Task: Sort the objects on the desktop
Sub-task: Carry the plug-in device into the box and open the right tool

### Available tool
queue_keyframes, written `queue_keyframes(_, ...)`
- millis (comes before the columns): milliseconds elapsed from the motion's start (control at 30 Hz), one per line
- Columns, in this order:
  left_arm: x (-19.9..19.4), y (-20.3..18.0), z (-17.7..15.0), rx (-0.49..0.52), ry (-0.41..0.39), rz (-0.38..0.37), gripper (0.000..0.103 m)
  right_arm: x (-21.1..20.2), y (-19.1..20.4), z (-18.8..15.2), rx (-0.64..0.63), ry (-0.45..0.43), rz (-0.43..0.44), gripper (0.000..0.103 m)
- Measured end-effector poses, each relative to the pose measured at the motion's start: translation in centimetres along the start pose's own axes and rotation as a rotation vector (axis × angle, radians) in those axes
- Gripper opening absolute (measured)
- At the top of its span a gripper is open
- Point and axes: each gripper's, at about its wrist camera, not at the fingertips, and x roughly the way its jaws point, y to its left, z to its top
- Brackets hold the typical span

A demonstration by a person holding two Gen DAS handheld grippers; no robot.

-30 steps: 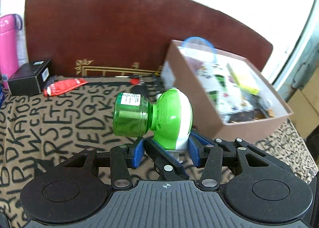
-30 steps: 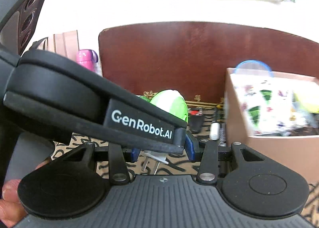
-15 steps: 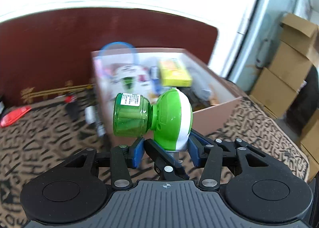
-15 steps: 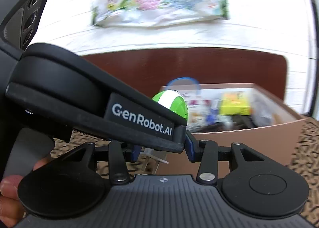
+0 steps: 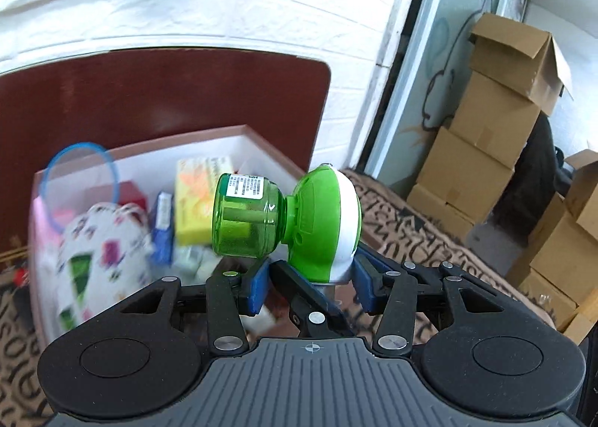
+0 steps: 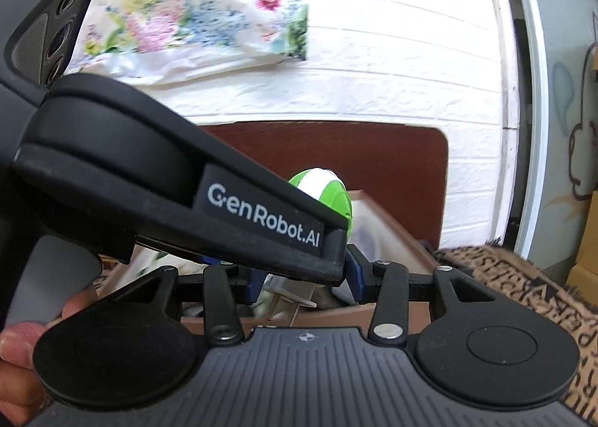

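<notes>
Left tool (image 5: 308,283) pinching green repeller (image 5: 287,225) by base, held above near edge of brown box (image 5: 261,135). Right tool (image 6: 302,286) pinching same repeller's plug end (image 6: 295,296); box on tabletop (image 5: 422,225).

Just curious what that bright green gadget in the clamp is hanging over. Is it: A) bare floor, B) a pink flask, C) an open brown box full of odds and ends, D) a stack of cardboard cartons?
C: the green plug-in bottle, gripped by the left gripper, sits above the open brown box.
</notes>
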Motion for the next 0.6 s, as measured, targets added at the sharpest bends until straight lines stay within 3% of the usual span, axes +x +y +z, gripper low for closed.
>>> queue_keyframes(133, 2.7, 0.2, 1.3, -0.005, 0.002, 0.0, 0.051, 2.1, -1.5, 0.0, -0.005, -0.005, -0.003, 0.05)
queue_keyframes(233, 4.5, 0.5, 1.5, 0.01, 0.011, 0.024, 0.067, 4.2, -2.4, -0.4, 0.018, 0.01, 0.022, 0.051)
queue_keyframes(333, 4.5, 1.8, 0.4, -0.06, 0.006, 0.054, 0.1, 5.1, -2.6, -1.4, 0.017, 0.061, 0.005, 0.071)
queue_keyframes(400, 3.7, 2.5, -0.6, -0.099, -0.048, 0.089, 0.103, 4.6, -2.5, -2.4, -0.003, 0.036, -0.023, 0.084)
queue_keyframes(600, 3.1, 3.1, -1.8, -0.111, -0.032, 0.088, 0.103, 3.7, -1.6, -3.6, -0.044, -0.001, -0.062, 0.099)
